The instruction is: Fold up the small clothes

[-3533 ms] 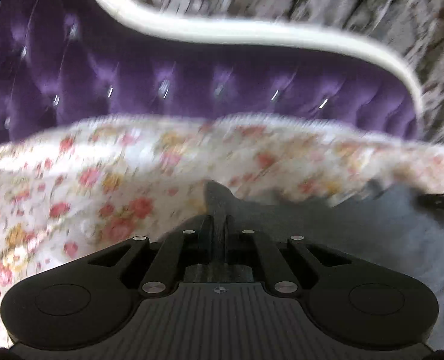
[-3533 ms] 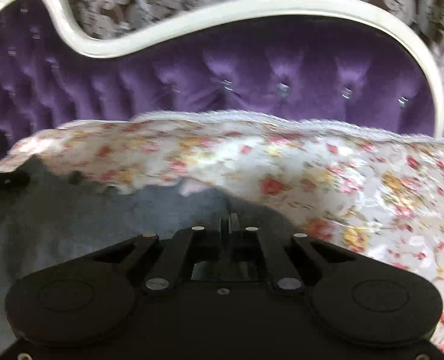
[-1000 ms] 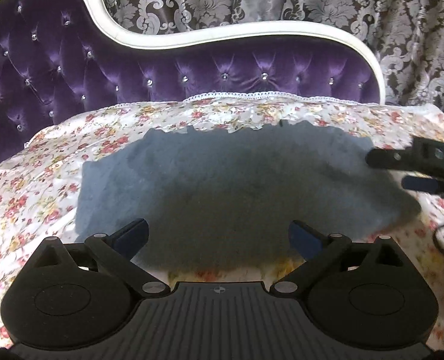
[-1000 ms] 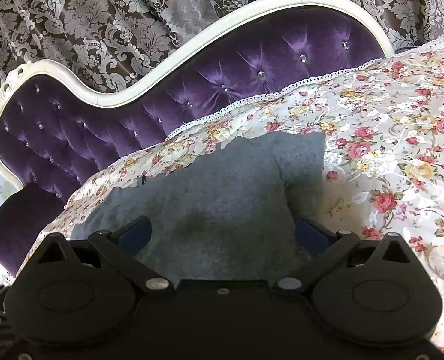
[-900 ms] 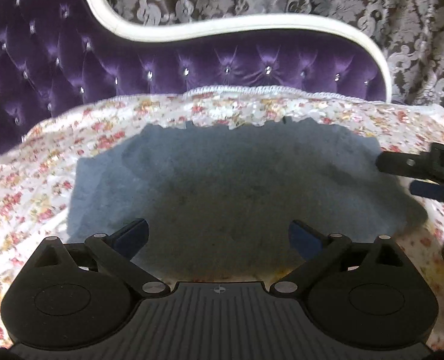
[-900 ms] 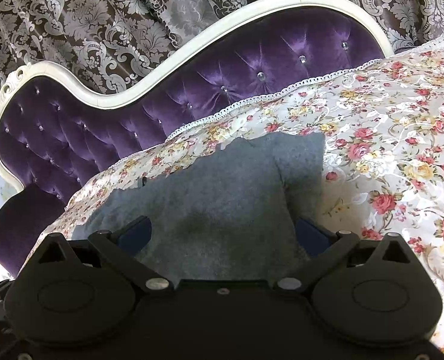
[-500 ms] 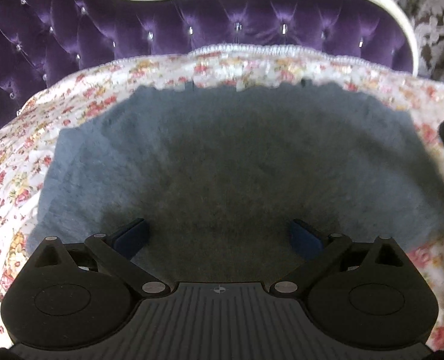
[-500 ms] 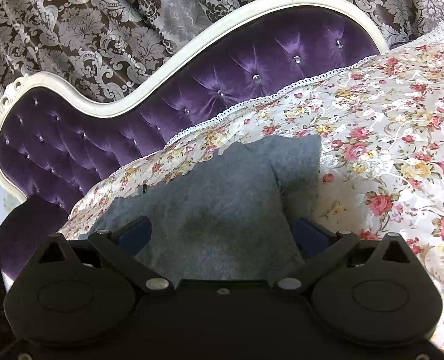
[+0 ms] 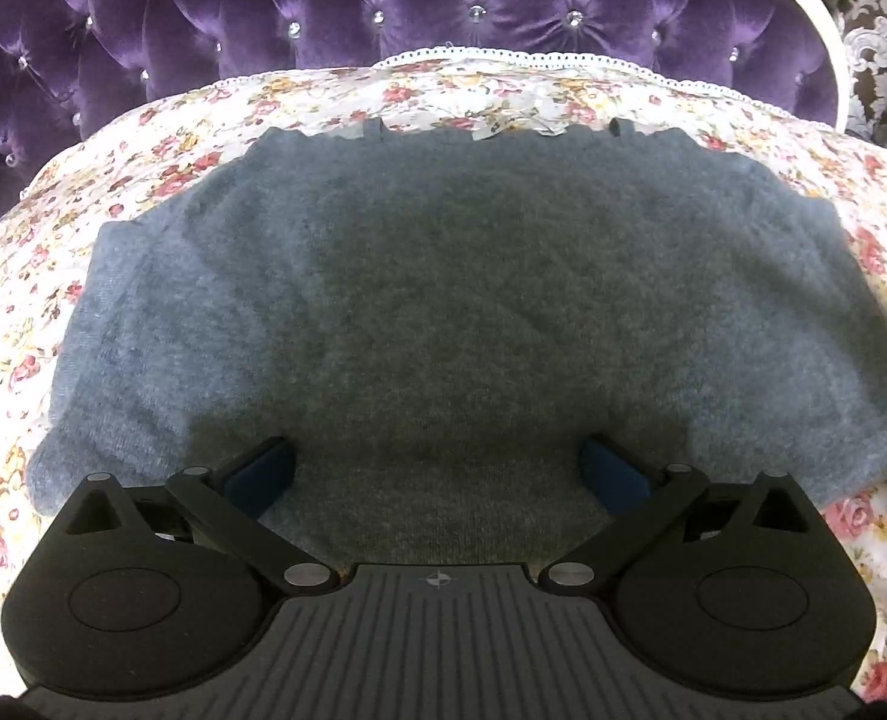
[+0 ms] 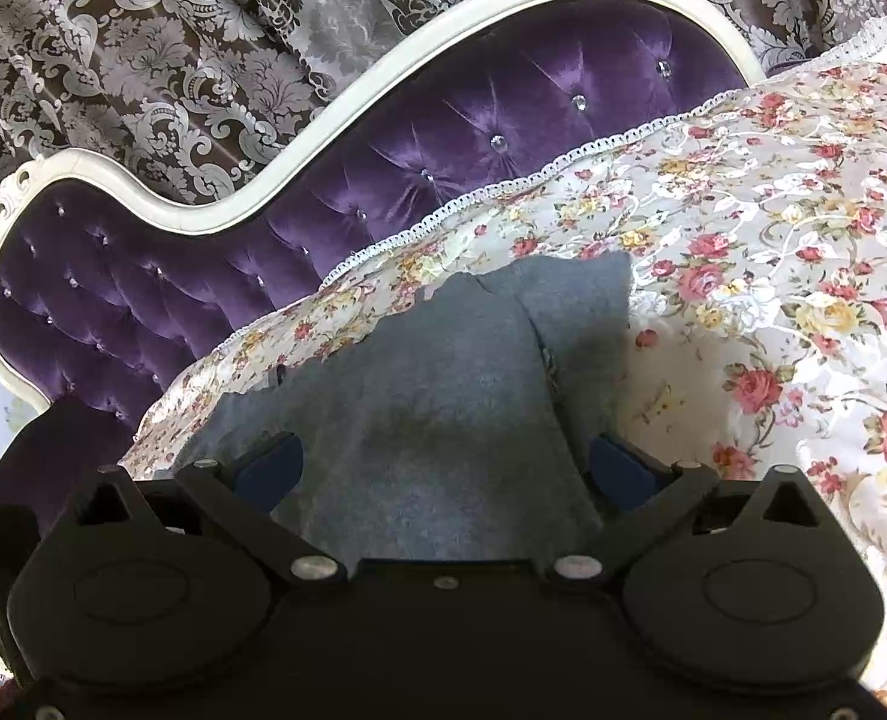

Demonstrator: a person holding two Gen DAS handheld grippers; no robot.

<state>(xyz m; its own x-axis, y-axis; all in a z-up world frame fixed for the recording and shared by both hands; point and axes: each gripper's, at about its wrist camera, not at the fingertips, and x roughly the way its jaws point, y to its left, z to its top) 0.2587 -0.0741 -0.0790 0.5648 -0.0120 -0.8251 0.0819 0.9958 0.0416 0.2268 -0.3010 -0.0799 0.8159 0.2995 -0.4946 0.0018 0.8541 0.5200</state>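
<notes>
Grey knit, soft and a little fuzzy, is what the job turns on: a small grey garment (image 9: 443, 312) lies spread flat on the floral sheet (image 9: 17, 276) that covers a purple tufted sofa (image 9: 323, 12). Starting at the left of the left wrist view, its left edge curls slightly where it meets the sheet; the middle lies smooth and shaded; the right edge reaches nearly to the frame's side, where a dark bit of the other tool shows. Its far edge looks uneven, with two small dark nicks, just short of the sheet's lace trim. The left gripper (image 9: 437, 471) hangs over the near hem with its jaws spread wide and nothing between them. In the right wrist view the right gripper (image 10: 446, 462) is likewise spread wide and empty, above the garment's right end, where a seam (image 10: 548, 360) runs beside a narrower panel, possibly a sleeve or a folded flap; I cannot tell which.

By my judgement the cloth is light, limp and clingy rather than slippery, so it will sag and drag on the sheet if lifted from one point. Taking it at two corners of one edge, pinching a single layer of knit clear of the sheet beneath, looks the safest hold for carrying that edge across
</notes>
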